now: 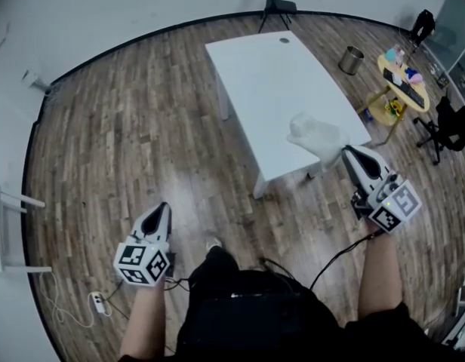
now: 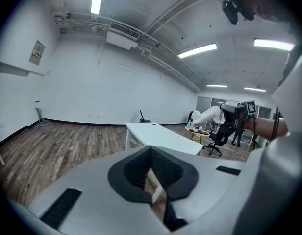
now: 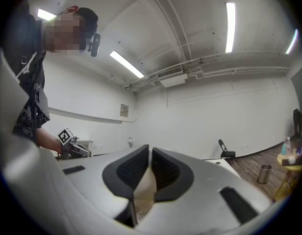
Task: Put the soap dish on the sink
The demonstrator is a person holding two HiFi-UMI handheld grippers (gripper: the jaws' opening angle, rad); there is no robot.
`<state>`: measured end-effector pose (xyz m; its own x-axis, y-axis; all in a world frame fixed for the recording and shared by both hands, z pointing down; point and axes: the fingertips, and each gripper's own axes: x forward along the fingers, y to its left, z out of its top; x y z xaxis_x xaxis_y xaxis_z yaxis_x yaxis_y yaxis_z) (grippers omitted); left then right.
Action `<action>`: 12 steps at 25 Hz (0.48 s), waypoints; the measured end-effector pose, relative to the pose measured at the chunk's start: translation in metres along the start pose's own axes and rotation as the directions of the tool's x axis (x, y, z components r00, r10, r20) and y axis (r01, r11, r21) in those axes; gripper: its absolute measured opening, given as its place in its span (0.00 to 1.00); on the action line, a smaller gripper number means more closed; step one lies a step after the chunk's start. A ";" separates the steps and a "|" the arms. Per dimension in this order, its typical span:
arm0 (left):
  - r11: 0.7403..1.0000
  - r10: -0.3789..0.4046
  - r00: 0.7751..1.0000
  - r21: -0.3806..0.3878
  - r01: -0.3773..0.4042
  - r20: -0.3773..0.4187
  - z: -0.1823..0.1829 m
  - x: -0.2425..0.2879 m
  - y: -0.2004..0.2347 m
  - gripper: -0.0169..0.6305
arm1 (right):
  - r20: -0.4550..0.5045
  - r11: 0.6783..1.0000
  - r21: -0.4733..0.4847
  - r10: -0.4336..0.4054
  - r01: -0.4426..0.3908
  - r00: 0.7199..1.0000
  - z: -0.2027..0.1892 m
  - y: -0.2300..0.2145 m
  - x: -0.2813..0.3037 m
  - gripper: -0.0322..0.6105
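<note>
Mainly a slip risk: the right tongs (image 1: 347, 152) are clamped on just one edge of the soap dish (image 1: 317, 136), and most of it sticks out in front. A jolt or quick swing could twist it loose and drop it onto the white surface (image 1: 270, 74) or the wood floor (image 1: 127, 127). No sink shows in any view, so the carry may be long. The left tongs (image 1: 163, 208) are together and empty. The dish looks white, smooth and lumpy in outline, held in the air over the surface's near corner.
</note>
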<state>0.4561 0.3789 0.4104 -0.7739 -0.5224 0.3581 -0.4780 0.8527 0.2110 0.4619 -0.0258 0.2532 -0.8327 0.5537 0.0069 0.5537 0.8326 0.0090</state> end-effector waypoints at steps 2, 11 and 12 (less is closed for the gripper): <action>1.000 -0.007 1.000 0.000 0.007 -0.001 0.009 0.011 0.015 0.01 | 0.010 1.000 0.005 -0.012 0.012 1.000 0.002 -0.003 0.013 0.10; 0.999 -0.045 0.999 0.026 0.044 0.021 0.052 0.051 0.084 0.01 | 0.000 0.998 -0.001 -0.067 0.067 0.998 0.009 -0.007 0.083 0.10; 0.999 -0.046 0.999 0.027 0.045 0.021 0.055 0.055 0.094 0.01 | -0.001 0.997 0.001 -0.073 0.073 0.997 0.008 -0.007 0.092 0.10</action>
<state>0.3461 0.4299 0.4000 -0.7598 -0.5607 0.3291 -0.5235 0.8278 0.2018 0.3813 0.0189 0.2456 -0.8710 0.4913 0.0074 0.4913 0.8709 0.0084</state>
